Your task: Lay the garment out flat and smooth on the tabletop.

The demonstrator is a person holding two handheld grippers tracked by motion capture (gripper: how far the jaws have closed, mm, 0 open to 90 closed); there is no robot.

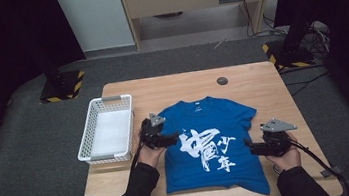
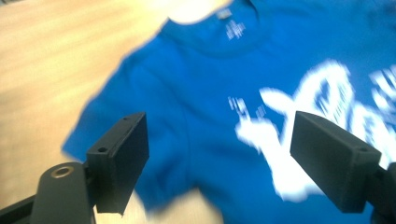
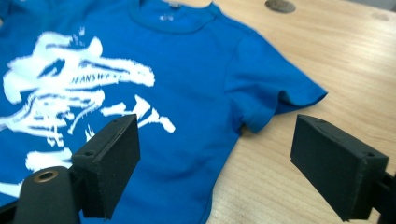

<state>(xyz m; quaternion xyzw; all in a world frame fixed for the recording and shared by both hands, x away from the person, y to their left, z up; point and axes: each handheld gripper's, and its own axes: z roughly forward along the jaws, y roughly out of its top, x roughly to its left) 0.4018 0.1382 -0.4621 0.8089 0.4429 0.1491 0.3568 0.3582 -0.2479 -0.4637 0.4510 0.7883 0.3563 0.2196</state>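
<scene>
Both grippers stand with jaws wide apart and empty: the left gripper [image 1: 158, 136] at the left sleeve of the blue T-shirt [image 1: 210, 141], the right gripper [image 1: 268, 143] just beside its right side seam below the sleeve. The shirt lies flat, face up, collar away from the person, long axis running near to far. The left gripper view is blurred, so contact there is uncertain. Beyond lie the wooden table [image 1: 251, 81], a white basket [image 1: 107, 129] and a dim room.

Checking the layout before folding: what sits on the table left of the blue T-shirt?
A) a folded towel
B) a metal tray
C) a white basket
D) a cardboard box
C: a white basket with lattice walls stands beside the blue T-shirt, by the left claw.
</scene>
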